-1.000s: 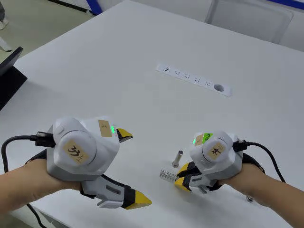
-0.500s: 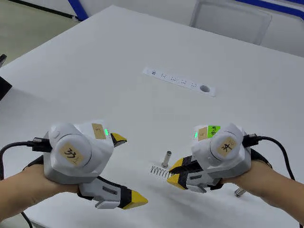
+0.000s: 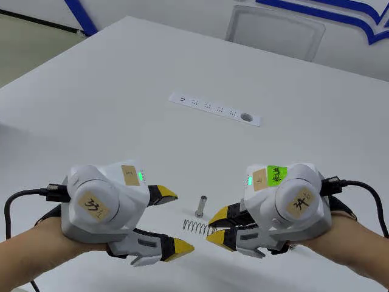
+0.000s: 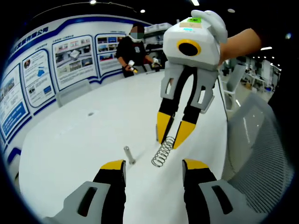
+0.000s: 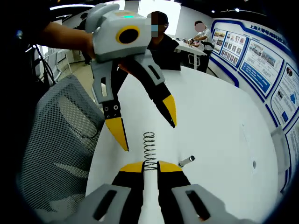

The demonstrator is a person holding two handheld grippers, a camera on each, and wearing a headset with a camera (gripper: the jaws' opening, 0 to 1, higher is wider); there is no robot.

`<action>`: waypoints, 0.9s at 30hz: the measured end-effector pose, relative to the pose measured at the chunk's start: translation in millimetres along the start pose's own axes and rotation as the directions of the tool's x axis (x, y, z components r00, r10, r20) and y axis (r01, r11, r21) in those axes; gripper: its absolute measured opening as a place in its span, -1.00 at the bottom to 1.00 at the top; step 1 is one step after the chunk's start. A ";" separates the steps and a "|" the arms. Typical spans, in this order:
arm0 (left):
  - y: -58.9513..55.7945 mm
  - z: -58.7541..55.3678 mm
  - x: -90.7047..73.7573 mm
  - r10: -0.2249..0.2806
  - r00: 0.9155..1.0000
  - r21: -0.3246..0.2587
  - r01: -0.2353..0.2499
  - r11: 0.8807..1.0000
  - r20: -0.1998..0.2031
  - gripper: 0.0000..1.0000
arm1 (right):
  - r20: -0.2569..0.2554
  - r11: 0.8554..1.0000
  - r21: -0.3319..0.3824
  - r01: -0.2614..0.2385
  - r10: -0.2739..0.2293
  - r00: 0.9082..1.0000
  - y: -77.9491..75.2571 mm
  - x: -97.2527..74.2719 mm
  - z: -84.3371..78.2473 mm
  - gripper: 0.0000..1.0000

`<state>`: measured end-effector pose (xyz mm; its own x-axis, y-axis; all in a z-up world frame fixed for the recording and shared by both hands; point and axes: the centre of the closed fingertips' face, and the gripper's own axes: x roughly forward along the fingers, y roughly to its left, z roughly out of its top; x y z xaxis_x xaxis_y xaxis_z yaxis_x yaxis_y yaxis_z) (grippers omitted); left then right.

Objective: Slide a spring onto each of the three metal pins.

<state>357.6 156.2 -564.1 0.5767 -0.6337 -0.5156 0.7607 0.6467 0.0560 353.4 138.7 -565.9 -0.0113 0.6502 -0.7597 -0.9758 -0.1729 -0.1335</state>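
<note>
A short metal pin (image 3: 200, 205) stands upright on the white table (image 3: 121, 103). My right gripper (image 3: 216, 226) is shut on one end of a wire spring (image 3: 196, 227), which sticks out leftward just in front of the pin. The right gripper view has the spring (image 5: 149, 148) rising from that gripper (image 5: 150, 167), with the pin (image 5: 186, 161) lying to its right. My left gripper (image 3: 176, 220) is open and holds nothing, its tips flanking the spring's free end. From the left gripper (image 4: 154, 165) I see the spring (image 4: 162, 151) hanging from the right gripper (image 4: 173, 133), beside the pin (image 4: 127, 155).
A white power strip (image 3: 214, 109) lies mid-table beyond the pin. A chair (image 3: 276, 30) stands at the far edge and a mesh chair (image 5: 60, 140) by the near edge. People (image 5: 161, 42) stand at another table in the background.
The left gripper has closed in on the pin and the spring's free end. The right gripper keeps hold of the spring by the pin. The head camera has tilted.
</note>
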 end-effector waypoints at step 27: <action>-29.2 8.4 0.4 -0.143 0.990 0.087 0.144 0.986 -0.014 -0.79 | -0.022 0.989 -0.145 -0.019 0.016 1.000 17.1 -7.8 4.6 -0.77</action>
<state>338.1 133.5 -558.8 0.4576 -0.7136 -0.5304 0.8587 0.5094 0.0556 335.8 134.1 -559.3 -0.0217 0.6307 -0.7757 -0.9335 -0.2905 -0.2101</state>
